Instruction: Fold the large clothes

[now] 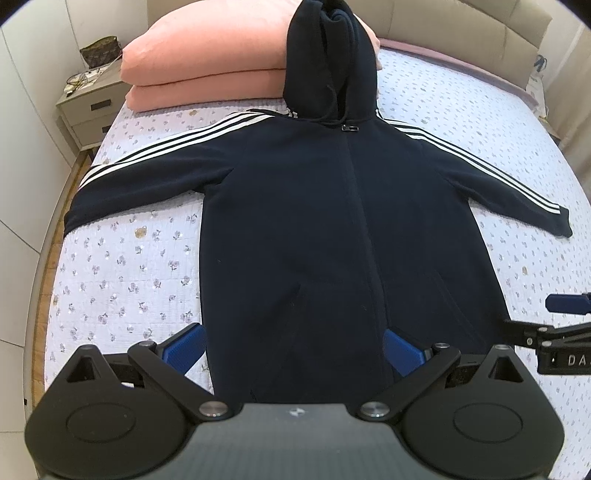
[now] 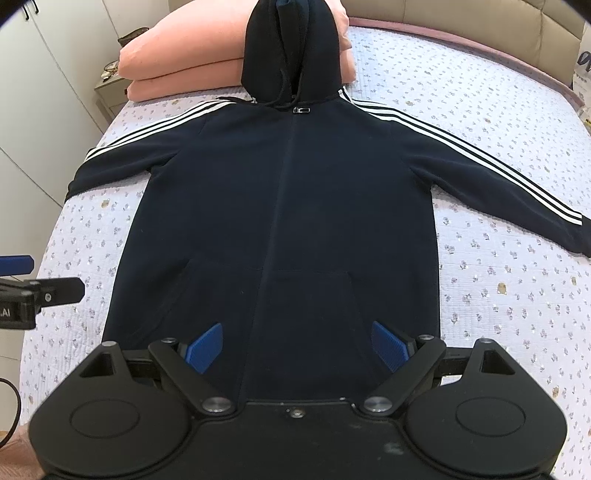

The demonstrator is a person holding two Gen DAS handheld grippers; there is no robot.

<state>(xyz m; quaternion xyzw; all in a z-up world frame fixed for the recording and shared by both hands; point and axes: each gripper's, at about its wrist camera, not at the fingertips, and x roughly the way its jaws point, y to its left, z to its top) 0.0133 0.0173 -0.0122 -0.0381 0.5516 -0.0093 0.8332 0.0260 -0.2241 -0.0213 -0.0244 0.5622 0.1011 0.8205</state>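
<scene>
A dark navy zip hoodie (image 1: 325, 221) with white sleeve stripes lies flat, front up, on the bed, sleeves spread to both sides; it also shows in the right wrist view (image 2: 295, 206). Its hood (image 1: 332, 62) rests up against the pink pillows. My left gripper (image 1: 293, 349) is open and empty, hovering over the hoodie's bottom hem, left of centre. My right gripper (image 2: 295, 345) is open and empty above the hem, right of centre. Each gripper shows at the edge of the other's view: right gripper (image 1: 554, 325), left gripper (image 2: 22, 288).
The bed has a pale floral quilt (image 1: 122, 273). Two stacked pink pillows (image 1: 207, 70) lie at the head. A bedside table (image 1: 92, 107) with a bag stands at the far left. A padded headboard (image 1: 461, 33) runs behind. White wardrobe doors (image 2: 40, 110) are on the left.
</scene>
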